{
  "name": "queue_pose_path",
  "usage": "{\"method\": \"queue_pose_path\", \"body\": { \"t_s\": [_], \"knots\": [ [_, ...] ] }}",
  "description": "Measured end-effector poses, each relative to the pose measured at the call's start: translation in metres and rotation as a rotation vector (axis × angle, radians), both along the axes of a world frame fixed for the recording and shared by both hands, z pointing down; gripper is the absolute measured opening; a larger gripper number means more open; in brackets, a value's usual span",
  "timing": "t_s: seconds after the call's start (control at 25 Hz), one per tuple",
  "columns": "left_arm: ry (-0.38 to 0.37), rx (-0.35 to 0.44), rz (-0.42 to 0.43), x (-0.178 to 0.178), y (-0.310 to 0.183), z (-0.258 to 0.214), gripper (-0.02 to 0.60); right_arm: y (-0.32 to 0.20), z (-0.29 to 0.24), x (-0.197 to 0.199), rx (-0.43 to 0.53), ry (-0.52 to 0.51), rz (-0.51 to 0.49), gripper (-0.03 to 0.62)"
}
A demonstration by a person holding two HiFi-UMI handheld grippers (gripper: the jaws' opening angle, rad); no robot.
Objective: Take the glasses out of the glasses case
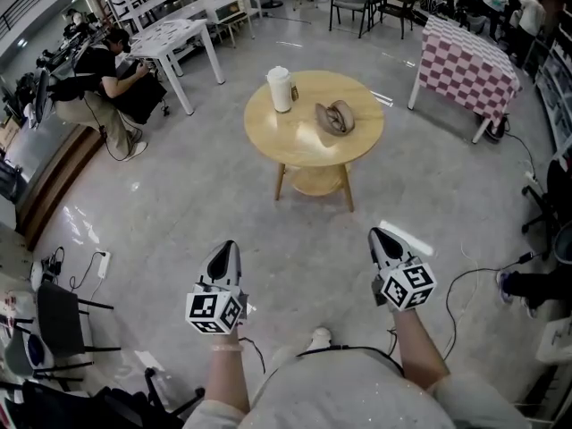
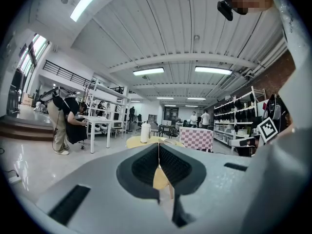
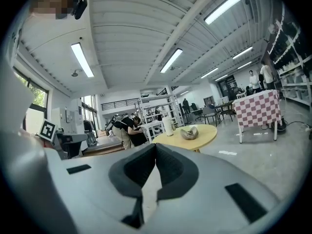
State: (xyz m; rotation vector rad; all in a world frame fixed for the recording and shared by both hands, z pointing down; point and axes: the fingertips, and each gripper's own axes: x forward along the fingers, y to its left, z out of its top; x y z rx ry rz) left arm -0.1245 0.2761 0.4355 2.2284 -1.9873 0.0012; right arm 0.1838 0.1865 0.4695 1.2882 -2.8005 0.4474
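Note:
A brownish glasses case [image 1: 335,117] lies on the round wooden table [image 1: 295,137] ahead of me, and it looks open; the glasses cannot be made out. In the right gripper view the glasses case [image 3: 189,132] sits on the table [image 3: 207,133] far off. My left gripper [image 1: 224,258] and right gripper [image 1: 385,240] hang low over the floor, well short of the table. Both are shut with nothing between the jaws. The left gripper [image 2: 158,147] points toward the table [image 2: 132,142].
A white cup [image 1: 281,88] stands on the table left of the case. A checkered-cloth table [image 1: 465,65] is at the back right, a white table [image 1: 174,38] and a seated person [image 1: 103,83] at the back left. Cables [image 1: 474,280] lie on the floor at right.

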Motion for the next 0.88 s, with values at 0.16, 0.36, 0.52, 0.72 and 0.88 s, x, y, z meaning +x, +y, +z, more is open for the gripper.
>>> {"method": "queue_pose_path", "body": {
  "t_s": [0.16, 0.36, 0.52, 0.72, 0.88],
  "knots": [
    [-0.005, 0.004, 0.006, 0.003, -0.010, 0.000, 0.006, -0.007, 0.003, 0.002, -0.003, -0.003, -0.001, 0.006],
    [-0.007, 0.015, 0.012, 0.010, -0.023, -0.003, 0.006, -0.015, 0.001, 0.013, -0.007, -0.015, 0.019, 0.006],
    [-0.009, 0.021, 0.022, 0.013, -0.031, -0.003, 0.006, -0.020, 0.000, 0.017, -0.003, -0.016, 0.034, 0.006],
    [-0.018, 0.021, 0.033, 0.013, -0.047, -0.003, 0.006, -0.030, -0.001, 0.015, -0.004, -0.014, 0.040, 0.006],
    [-0.016, 0.023, 0.045, 0.009, -0.067, -0.004, 0.006, -0.043, -0.002, 0.013, -0.006, -0.010, 0.050, 0.006]
  ]
}}
